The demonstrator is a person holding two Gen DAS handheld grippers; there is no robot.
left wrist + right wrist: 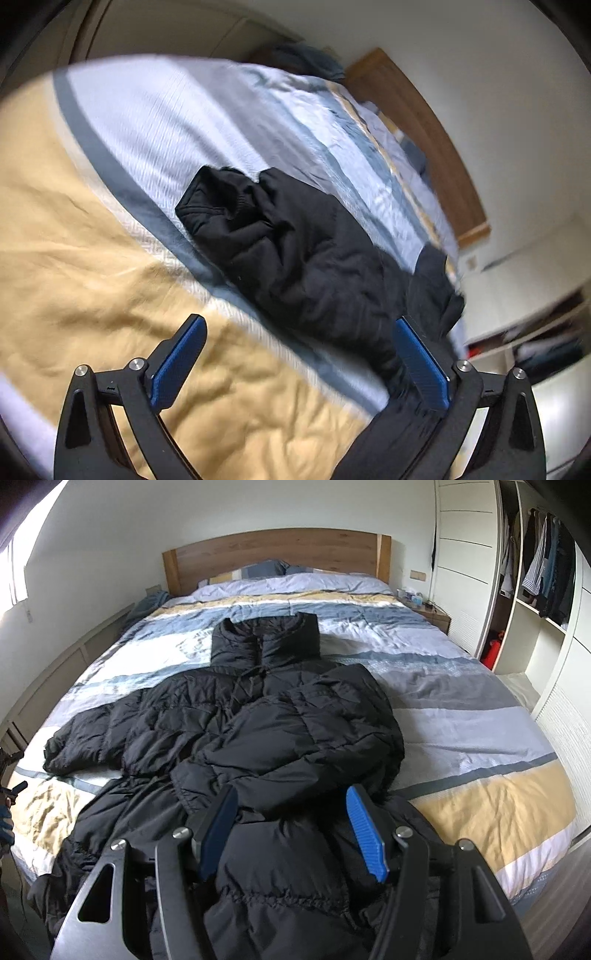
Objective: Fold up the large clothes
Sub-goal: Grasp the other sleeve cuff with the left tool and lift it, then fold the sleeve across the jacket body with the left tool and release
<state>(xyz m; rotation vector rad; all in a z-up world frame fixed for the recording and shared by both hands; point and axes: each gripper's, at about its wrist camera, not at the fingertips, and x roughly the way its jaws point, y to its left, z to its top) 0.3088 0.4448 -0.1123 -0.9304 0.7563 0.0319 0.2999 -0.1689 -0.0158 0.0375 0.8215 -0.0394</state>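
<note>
A black puffer jacket (258, 709) lies face up on the bed, collar (273, 635) toward the headboard. One sleeve (85, 738) stretches out to the left; the other side is folded over the body. My right gripper (292, 793) is shut on a thick bulge of the jacket near its lower edge, and the fabric fills the gap between the blue pads (365, 834). In the blurred left wrist view, my left gripper (299, 323) stands wide open just short of the jacket's sleeve (295, 251). Its right finger (421, 362) is beside black fabric, and nothing is pinched.
The striped quilt (480, 738) covers the whole bed, with yellow bands (92, 258) near the foot. A wooden headboard (277, 550) is at the far end. An open wardrobe (535, 572) and a nightstand (432, 613) stand to the right. A person's hand (5, 823) shows at the left edge.
</note>
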